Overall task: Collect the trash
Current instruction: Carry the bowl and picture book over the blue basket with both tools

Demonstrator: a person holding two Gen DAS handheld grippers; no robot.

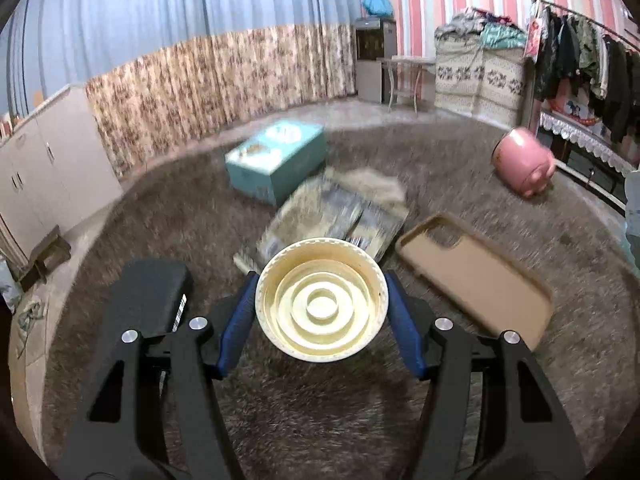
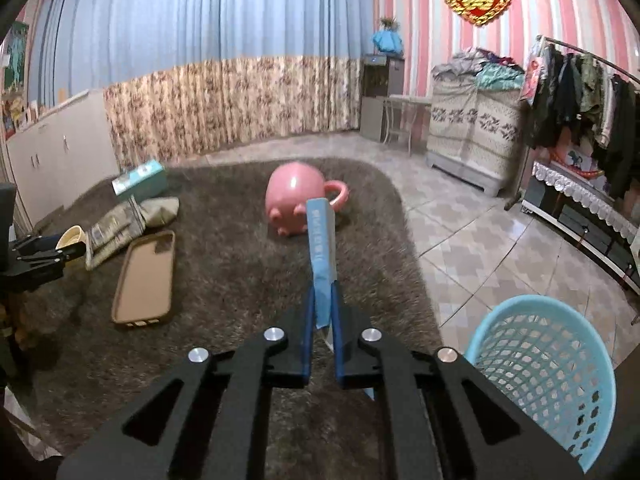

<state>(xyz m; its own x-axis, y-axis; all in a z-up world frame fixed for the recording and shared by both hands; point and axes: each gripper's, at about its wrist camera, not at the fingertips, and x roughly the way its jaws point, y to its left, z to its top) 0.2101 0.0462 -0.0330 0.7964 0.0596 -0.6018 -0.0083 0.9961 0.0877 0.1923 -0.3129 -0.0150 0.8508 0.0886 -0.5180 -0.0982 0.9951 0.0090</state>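
My left gripper (image 1: 321,292) is shut on a round cream plastic lid (image 1: 322,304), its blue pads (image 1: 240,316) pressing both sides of the rim just above the shaggy brown rug (image 1: 320,420). The right wrist view shows that gripper and the lid (image 2: 72,238) at the far left. My right gripper (image 2: 322,300) is shut on a flat blue wrapper (image 2: 321,248) that sticks up edge-on between its pads. A crumpled printed bag (image 1: 340,208) lies on the rug right behind the lid. A light blue mesh basket (image 2: 548,364) stands on the tiles at my lower right.
On the rug lie a tan phone case (image 1: 476,276), a tipped pink pig mug (image 2: 296,200) and a teal box (image 1: 276,156). A black block (image 1: 148,300) sits by my left gripper. Cabinets, curtains and a clothes rack (image 2: 580,92) line the walls.
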